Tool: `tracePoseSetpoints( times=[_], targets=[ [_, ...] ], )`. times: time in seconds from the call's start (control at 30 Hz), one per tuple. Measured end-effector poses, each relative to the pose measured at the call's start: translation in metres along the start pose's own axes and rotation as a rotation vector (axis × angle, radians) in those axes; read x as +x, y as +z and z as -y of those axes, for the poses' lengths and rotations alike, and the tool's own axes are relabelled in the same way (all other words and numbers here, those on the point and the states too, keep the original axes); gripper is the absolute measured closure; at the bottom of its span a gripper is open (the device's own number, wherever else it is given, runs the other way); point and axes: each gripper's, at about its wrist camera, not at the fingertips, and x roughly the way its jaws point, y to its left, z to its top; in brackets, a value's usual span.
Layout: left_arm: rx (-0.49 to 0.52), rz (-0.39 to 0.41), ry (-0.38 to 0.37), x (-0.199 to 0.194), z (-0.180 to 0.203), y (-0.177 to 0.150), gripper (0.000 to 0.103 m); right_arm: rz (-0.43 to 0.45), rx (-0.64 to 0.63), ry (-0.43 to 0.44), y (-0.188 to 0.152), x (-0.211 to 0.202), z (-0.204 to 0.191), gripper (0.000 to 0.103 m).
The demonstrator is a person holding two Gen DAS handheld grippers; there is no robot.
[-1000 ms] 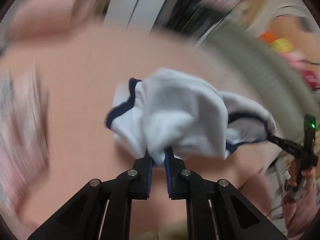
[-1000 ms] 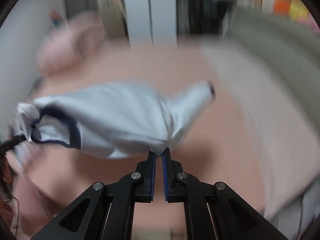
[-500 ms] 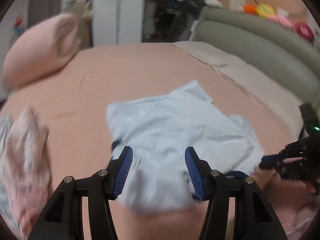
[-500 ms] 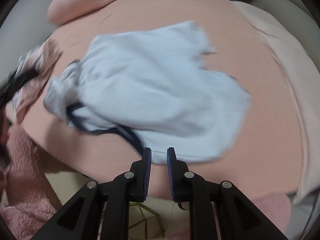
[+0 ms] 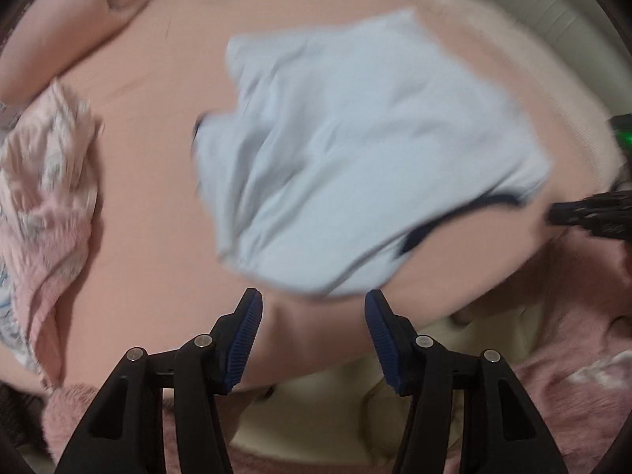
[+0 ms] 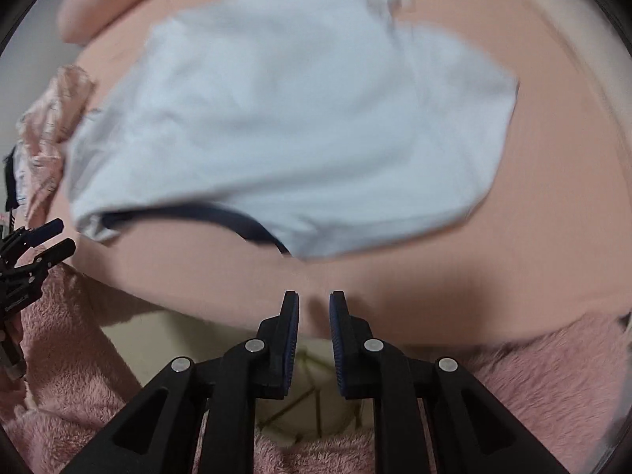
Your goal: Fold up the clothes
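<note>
A pale blue garment [image 6: 284,118], seemingly a shirt, is spread on the peach bed [image 6: 533,237]; the right gripper [image 6: 314,308] is held parted, empty.

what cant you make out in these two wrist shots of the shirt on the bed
- Light blue shirt: motion blur in both views smears its edges, so sleeves and front or back cannot be told.
- Its navy trim: partly tucked under the fabric in the right wrist view.
- Pink patterned garment: bunched and cut by the left edge of the left wrist view; its type is unclear.
- Right gripper: in the left wrist view only blurred fingertips show at the right edge.
</note>
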Motion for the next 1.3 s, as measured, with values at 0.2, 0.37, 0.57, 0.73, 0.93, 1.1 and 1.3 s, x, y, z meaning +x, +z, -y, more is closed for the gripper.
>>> tracePoseSetpoints(
  times=[0.2,0.37,0.57,0.73,0.93,1.1,1.3],
  targets=[
    [0.097,-0.038,0.043,0.045,0.023,0.012,0.054,0.009,-0.065,-0.028,0.021,0.021,-0.017,0.079],
    [0.061,-0.027,0.072,0.047,0.013,0.009,0.055,0.051,-0.066,-0.030,0.022,0.015,-0.006,0.079],
    [0.085,-0.011,0.098,0.044,0.004,0.001,0.055,0.017,0.033,0.072,0.013,-0.002,0.038,0.079],
    [0.036,-0.014,0.044,0.043,-0.016,0.001,0.055,0.050,-0.085,-0.155,0.003,-0.124,0.101,0.079],
    [0.013,0.021,0.024,0.042,-0.033,-0.001,0.055,0.076,-0.229,-0.476,-0.013,-0.173,0.127,0.079],
    [-0.008,0.050,0.030,0.038,-0.047,-0.005,0.055,0.121,-0.210,-0.128,-0.007,-0.071,0.071,0.079],
    [0.035,0.050,0.068,0.036,-0.039,-0.016,0.055,0.076,-0.189,-0.118,-0.011,0.021,0.031,0.079]
  ],
)
